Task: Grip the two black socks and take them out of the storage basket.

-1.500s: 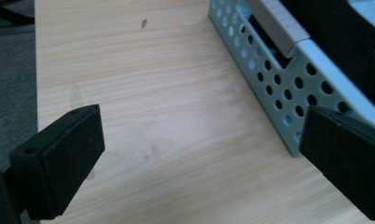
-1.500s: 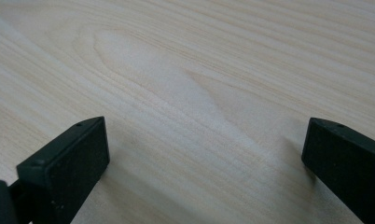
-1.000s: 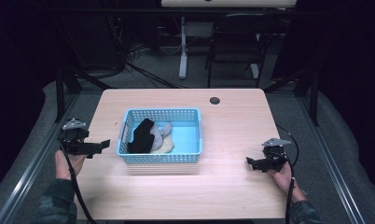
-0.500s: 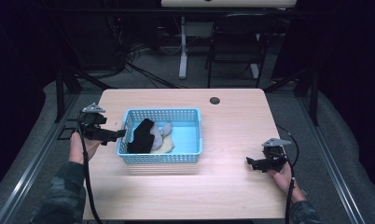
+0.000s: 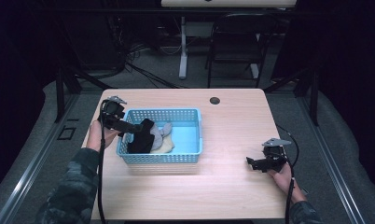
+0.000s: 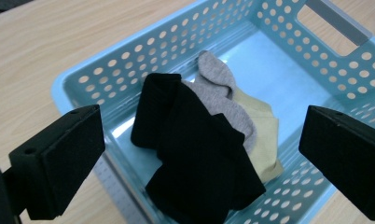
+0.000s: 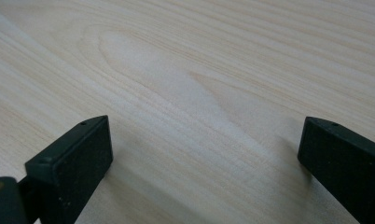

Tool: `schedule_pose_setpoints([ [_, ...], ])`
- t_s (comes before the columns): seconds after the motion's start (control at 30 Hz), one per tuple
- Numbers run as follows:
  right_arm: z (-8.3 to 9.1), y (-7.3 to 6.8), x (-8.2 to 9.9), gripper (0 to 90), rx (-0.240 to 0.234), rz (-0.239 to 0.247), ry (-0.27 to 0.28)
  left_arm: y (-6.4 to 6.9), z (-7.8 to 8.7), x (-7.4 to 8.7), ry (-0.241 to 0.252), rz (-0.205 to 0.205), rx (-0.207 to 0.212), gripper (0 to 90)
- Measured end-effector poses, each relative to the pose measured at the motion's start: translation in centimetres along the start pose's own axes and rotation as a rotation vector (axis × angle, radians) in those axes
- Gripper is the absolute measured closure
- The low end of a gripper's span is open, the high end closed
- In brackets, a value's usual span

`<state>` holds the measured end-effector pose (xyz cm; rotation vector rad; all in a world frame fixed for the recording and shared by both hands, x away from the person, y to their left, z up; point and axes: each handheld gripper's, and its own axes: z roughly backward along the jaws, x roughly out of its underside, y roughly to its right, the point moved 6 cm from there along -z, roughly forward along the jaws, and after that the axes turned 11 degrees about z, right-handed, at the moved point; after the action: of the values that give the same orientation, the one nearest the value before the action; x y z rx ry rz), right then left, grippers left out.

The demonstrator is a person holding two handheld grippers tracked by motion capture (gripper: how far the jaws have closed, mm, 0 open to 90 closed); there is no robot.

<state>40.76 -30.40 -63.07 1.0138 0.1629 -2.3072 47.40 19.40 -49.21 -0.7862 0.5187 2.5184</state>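
A black sock (image 6: 199,154) lies in the blue basket (image 5: 185,156), over a grey (image 6: 218,93) and a yellowish one (image 6: 262,135), which are partly hidden. The left gripper (image 5: 138,127), wide open, has been moved over it since earlier; the right gripper (image 5: 252,162), also open, is unmoved.

Your left gripper (image 5: 138,127) hangs over the basket's (image 5: 185,157) near-left end | the sock pile (image 6: 199,140) lies in the basket straight ahead of its jaws | the basket sits on the table (image 5: 232,186) | your right gripper (image 5: 256,162) is well off to the right, bare table ahead of it
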Motion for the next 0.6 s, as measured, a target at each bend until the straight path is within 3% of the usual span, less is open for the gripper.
schedule_pose_setpoints([
  [0.13,0.0,0.0,0.0,2.3,0.0,0.0,0.0,0.1,-1.4,-0.1,-0.069,0.01,0.003,0.0],
  [0.2,0.0,0.0,0.0,2.3,-0.001,-0.002,0.002,0.1,-1.6,-0.1,-0.077,0.013,0.008,0.3],
  [0.27,0.0,0.0,0.0,2.3,-0.001,-0.002,0.002,-0.1,-2.6,0.0,-0.123,0.02,-0.006,5.9],
  [0.43,0.0,0.0,0.0,2.3,0.0,-0.001,0.0,-0.1,-3.5,0.1,-0.165,0.021,-0.018,15.1],
  [0.6,0.0,0.0,0.0,2.3,0.003,0.0,-0.001,-0.7,-4.7,0.3,-0.225,0.012,-0.069,27.0],
])
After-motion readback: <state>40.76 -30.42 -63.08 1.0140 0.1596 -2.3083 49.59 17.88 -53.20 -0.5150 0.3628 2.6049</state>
